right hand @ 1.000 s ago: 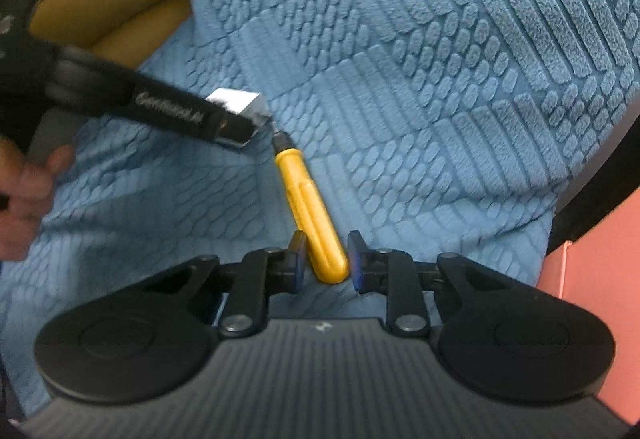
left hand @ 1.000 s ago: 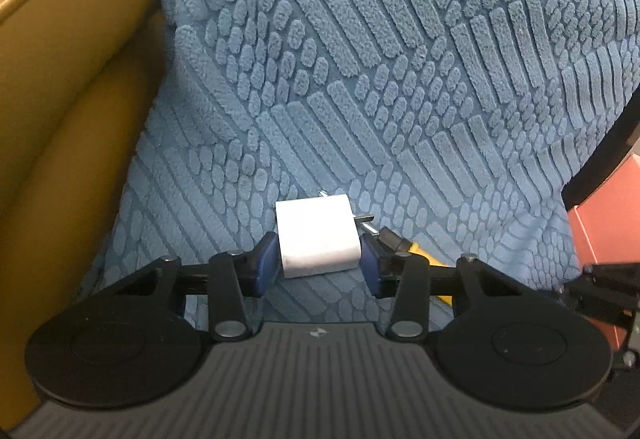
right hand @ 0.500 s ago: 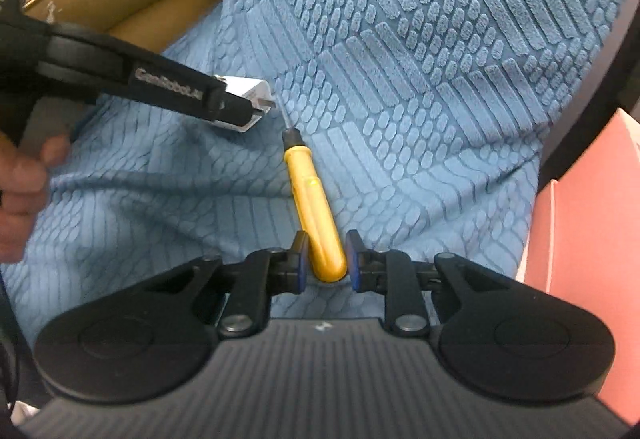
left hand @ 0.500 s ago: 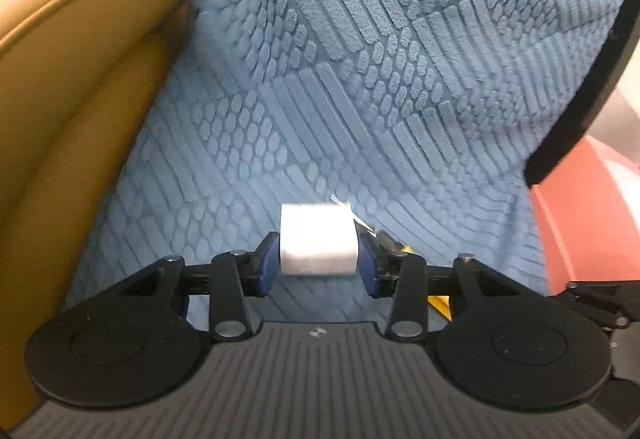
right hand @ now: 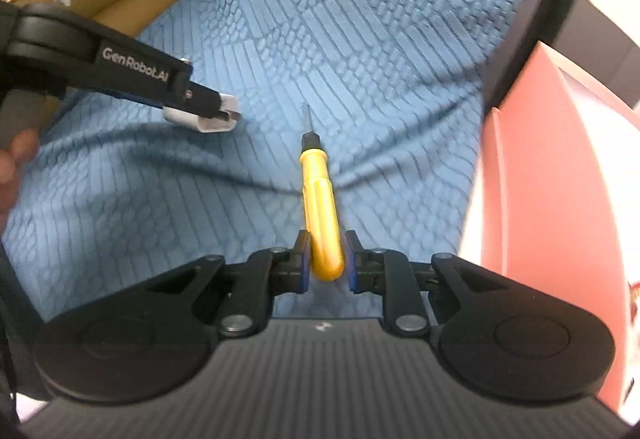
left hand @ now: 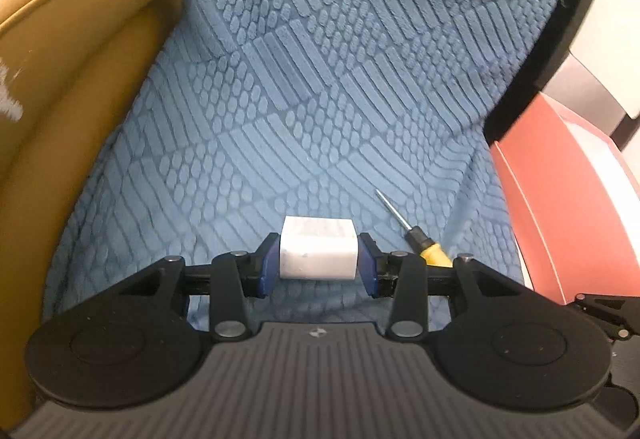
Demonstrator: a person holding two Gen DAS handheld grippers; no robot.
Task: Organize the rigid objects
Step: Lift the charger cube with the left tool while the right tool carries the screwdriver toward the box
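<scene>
Left tool (left hand: 318, 257) clamps the white plastic charger block (left hand: 318, 253); right tool (right hand: 327, 257) clamps the yellow-handled screwdriver (right hand: 322, 207), tip toward 12 o'clock.

The only legible lettering is "GenRobot.AI", printed in pale grey along the side of the black plastic left gripper (right hand: 216, 111) as seen from the right wrist view; a small pale emblem on each camera's ribbed grey housing is too tiny to read.
</scene>
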